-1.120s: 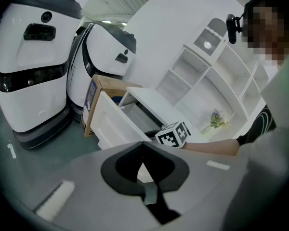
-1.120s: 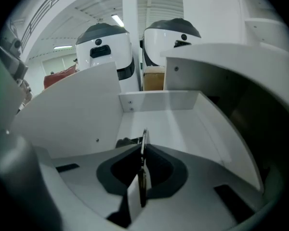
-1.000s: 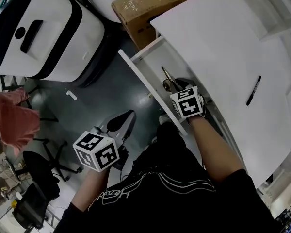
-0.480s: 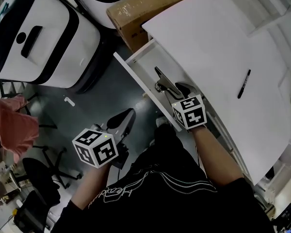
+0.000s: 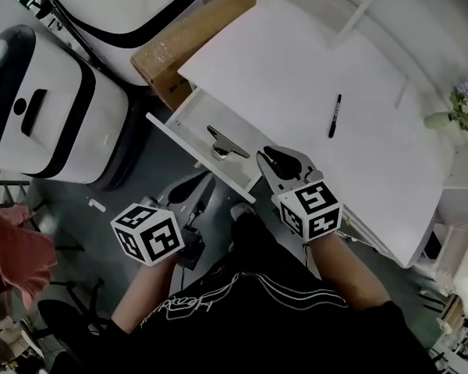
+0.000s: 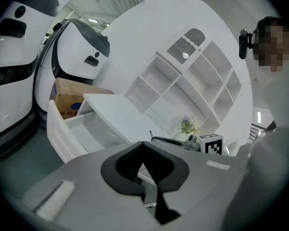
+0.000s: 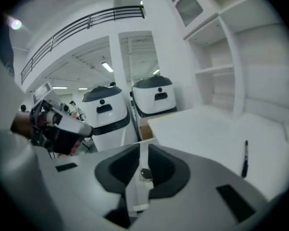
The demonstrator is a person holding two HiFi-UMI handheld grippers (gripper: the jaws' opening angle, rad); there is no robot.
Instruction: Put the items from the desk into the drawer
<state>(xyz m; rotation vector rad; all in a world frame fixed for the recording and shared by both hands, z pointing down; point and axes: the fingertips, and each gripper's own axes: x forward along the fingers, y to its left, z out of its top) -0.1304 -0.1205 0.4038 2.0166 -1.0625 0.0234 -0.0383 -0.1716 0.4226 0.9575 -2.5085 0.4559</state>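
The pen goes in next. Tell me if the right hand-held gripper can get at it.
Probably yes: the pen lies alone on the bare desk, nothing between it and the right hand-held gripper, whose jaws have just been closing, empty.

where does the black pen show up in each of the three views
Head view: the pen lies on the white desk, right of centre.
Left gripper view: a thin dark stroke on the desk at low centre, probably the pen.
Right gripper view: the pen lies on the desk at lower right.
Shared landmark: the cardboard box beside the desk.
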